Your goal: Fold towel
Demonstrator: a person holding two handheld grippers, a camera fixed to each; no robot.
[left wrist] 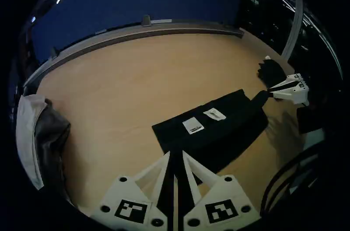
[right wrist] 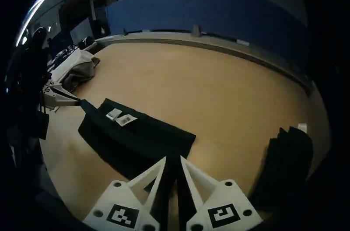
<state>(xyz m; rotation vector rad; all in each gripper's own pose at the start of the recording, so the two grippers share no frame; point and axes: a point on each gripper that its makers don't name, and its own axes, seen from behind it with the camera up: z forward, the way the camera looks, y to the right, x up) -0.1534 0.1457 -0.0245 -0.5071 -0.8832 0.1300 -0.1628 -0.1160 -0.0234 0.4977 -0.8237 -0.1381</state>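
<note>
- Towel – dark, nearly black cloth, folded into a long narrow band that lies slantwise on the pale wooden table, towards its near edge.
- Two small white labels sit side by side on its upper face, closer to one end than the other.
- Along the near long side, the right gripper view shows a second, darker layer spreading out below the upper band, so the fold is not yet flat and tidy.
- The left gripper has its fingers drawn almost together, with a near corner of the dark cloth nipped between them.
- The right gripper is pinched likewise, its two white fingers closed on the cloth at the towel's other end.
- In the left gripper view the right gripper appears at the far right with a drawn-out corner of the towel between its tips – a hand in a dark glove is just behind it.
- A crumpled pile of grey and white cloth lies at the table's left end, well apart from the towel.
- A stack of dark folded cloths stands near the right end of the table.
- A blue partition runs along the far edge.
</note>
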